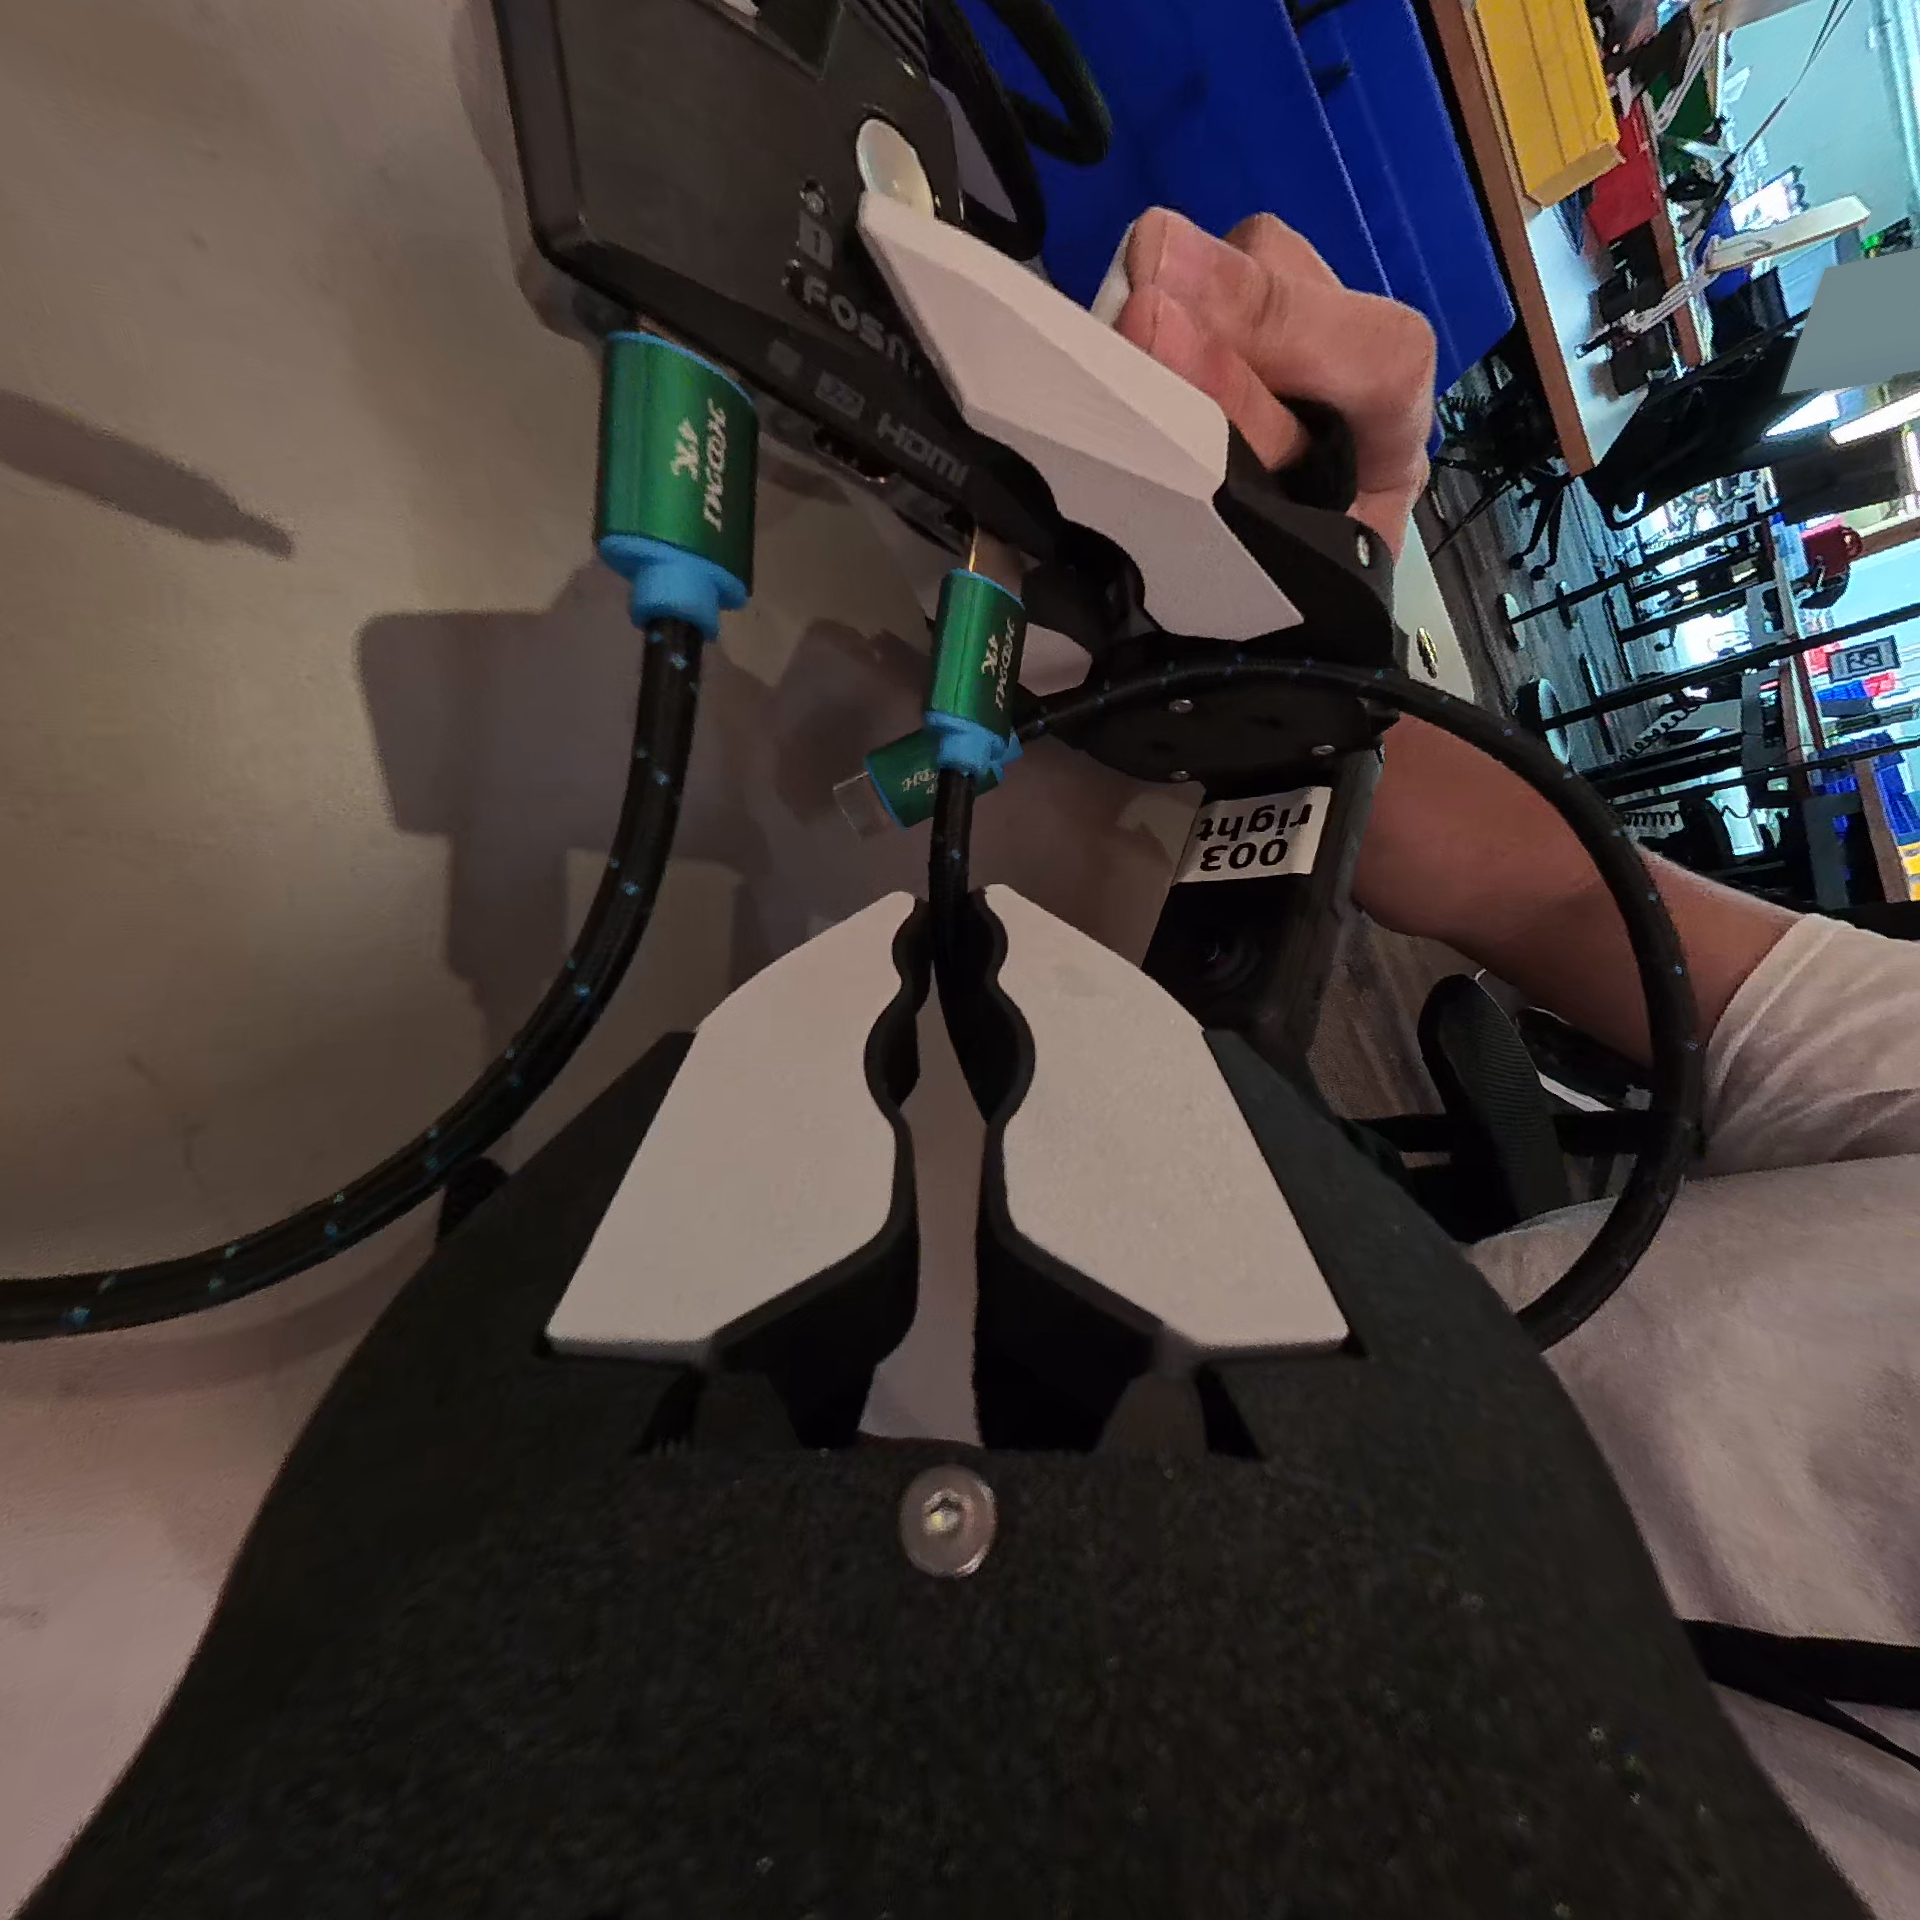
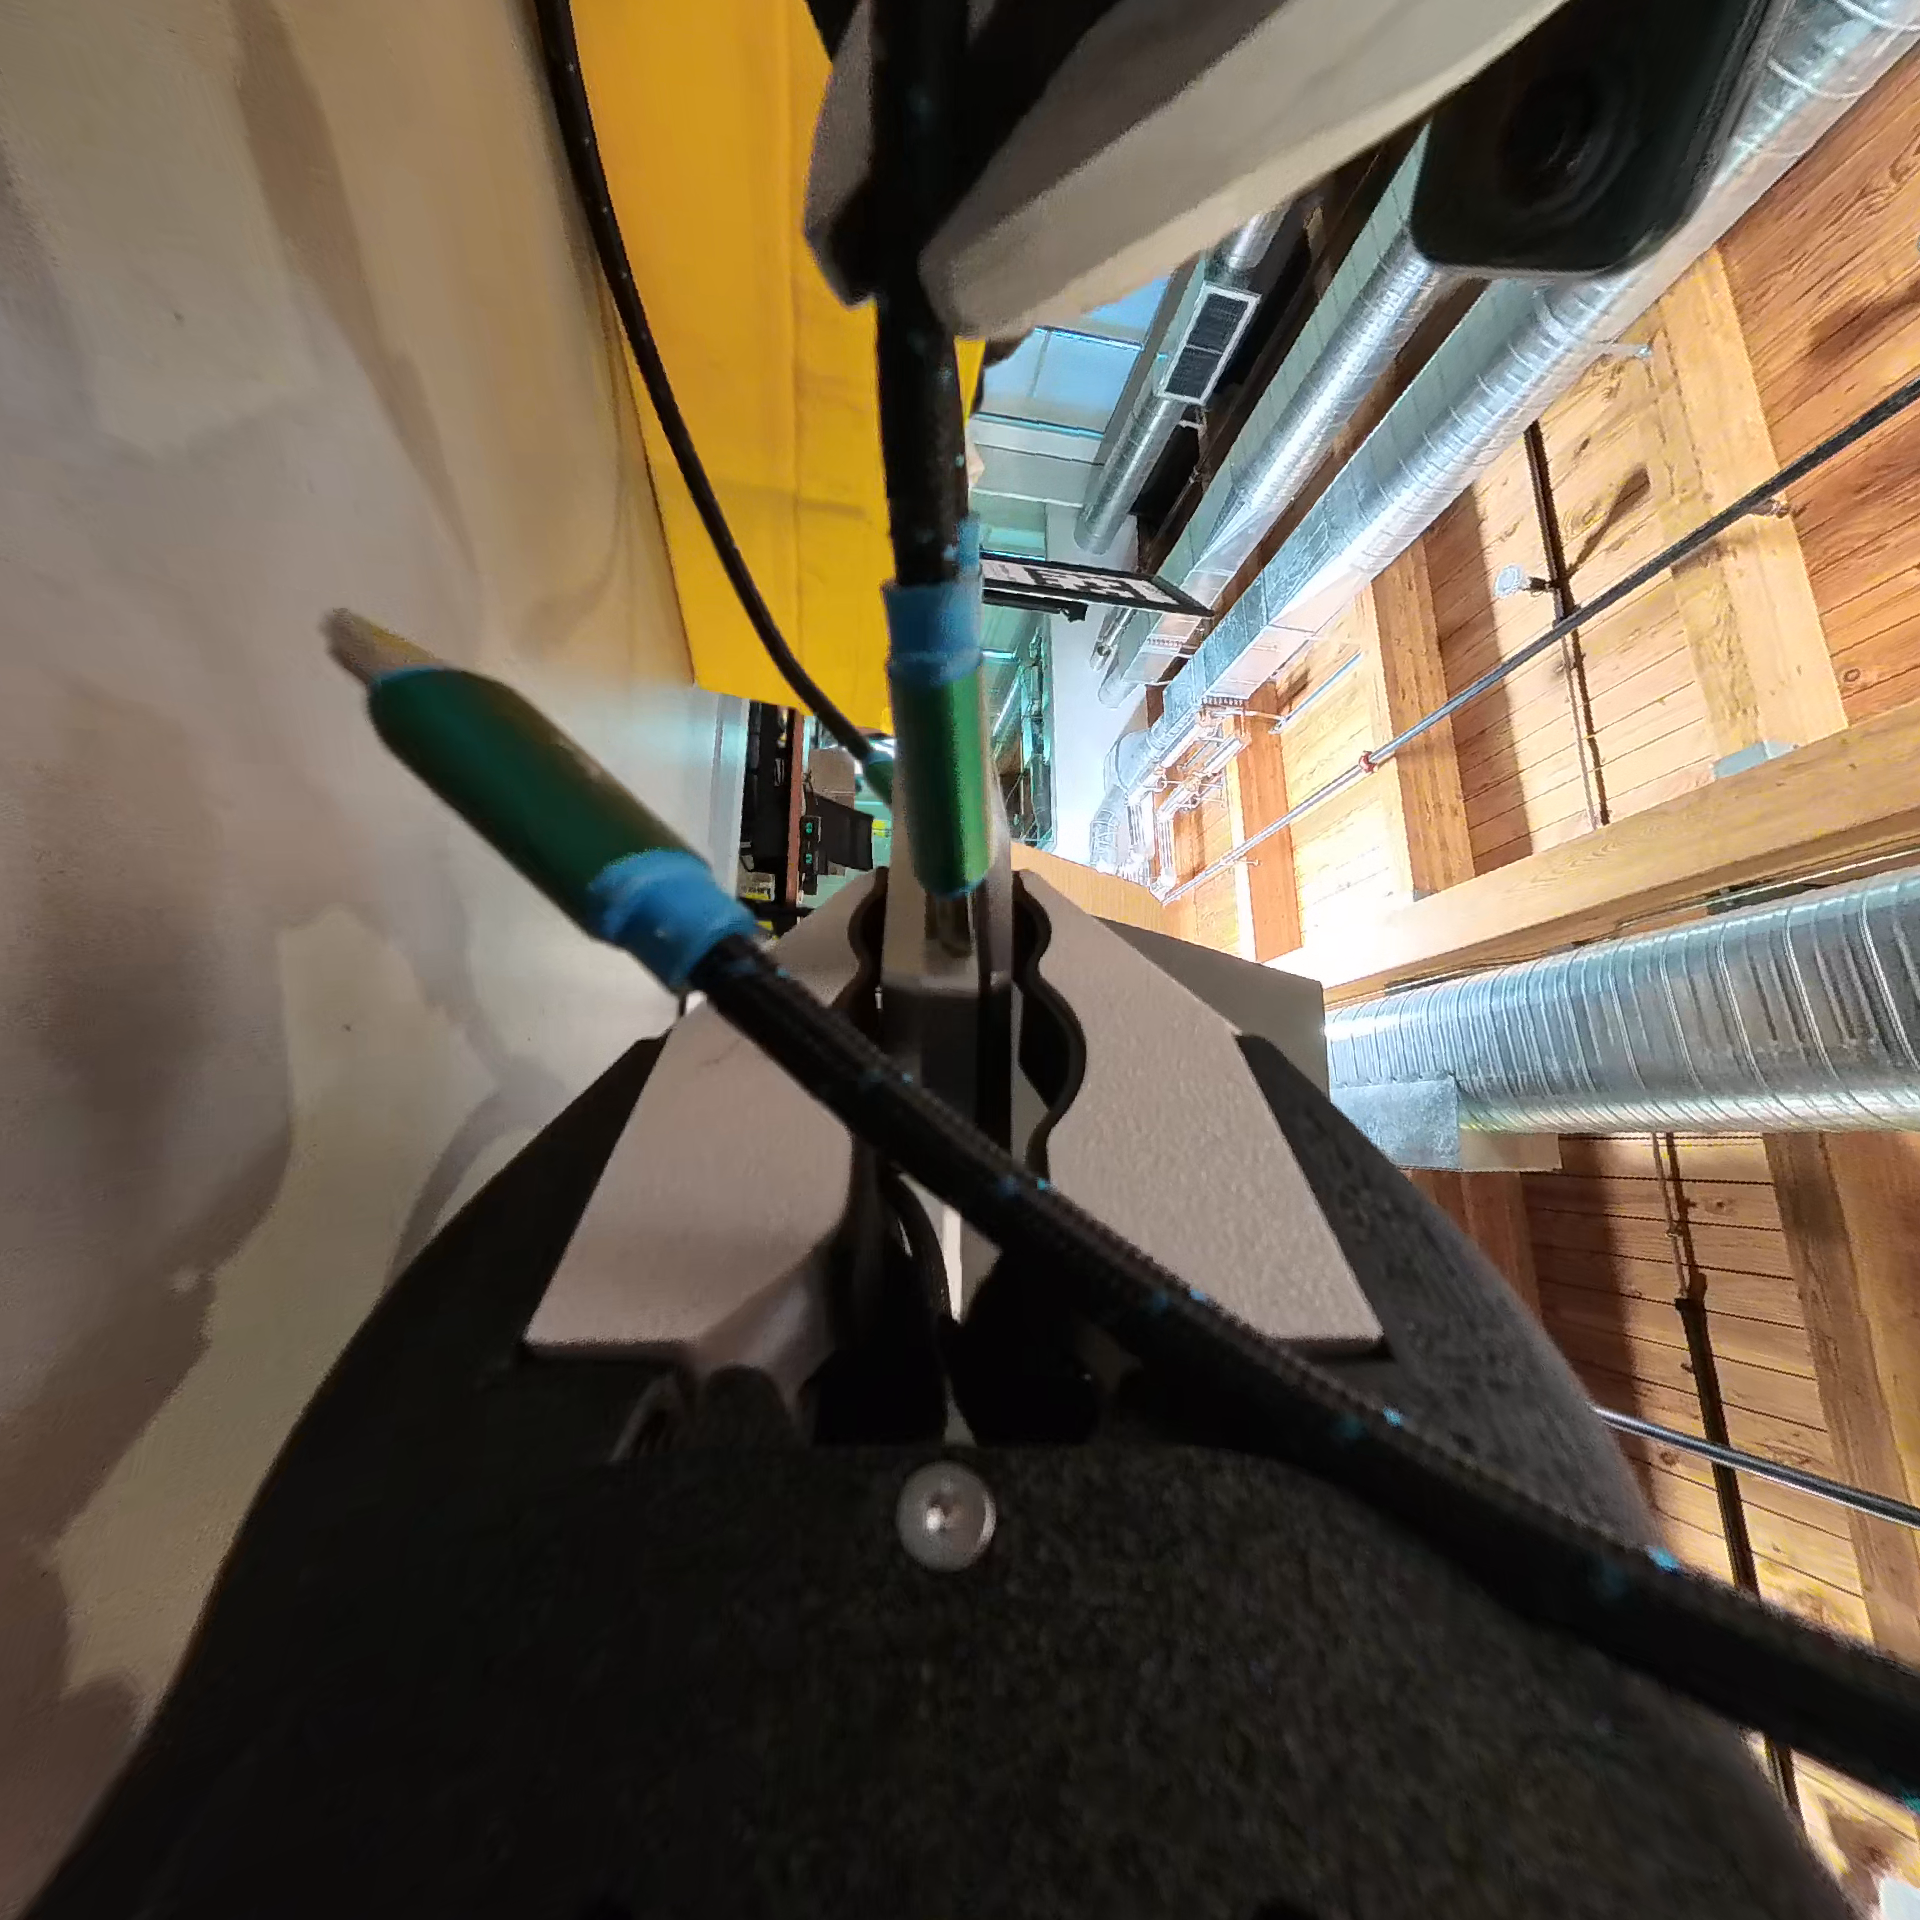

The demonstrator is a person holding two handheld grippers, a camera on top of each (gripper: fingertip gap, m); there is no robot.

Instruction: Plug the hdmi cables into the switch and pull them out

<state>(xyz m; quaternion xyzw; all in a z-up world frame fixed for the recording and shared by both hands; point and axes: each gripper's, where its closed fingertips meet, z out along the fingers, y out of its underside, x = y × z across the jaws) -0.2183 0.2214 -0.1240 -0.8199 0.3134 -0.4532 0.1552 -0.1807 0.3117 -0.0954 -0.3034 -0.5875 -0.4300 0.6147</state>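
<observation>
Left gripper [image 1: 948, 925] pinches the braided HDMI cable [image 1: 951, 831] just behind its green plug [image 1: 975, 665], long axis pointing at the HDMI switch [image 1: 727, 208] ports beside the seated plug [image 1: 675, 457]; right gripper [image 2: 948, 899] clamps the switch's edge.

A pale tabletop [image 1: 208, 727] spreads left of the claw; one braided black cable [image 1: 582, 1039] (green-plugged) curves across it there.

Both wrist cameras look along their fingers, close up, sharing the green plug [image 1: 975, 665].
</observation>
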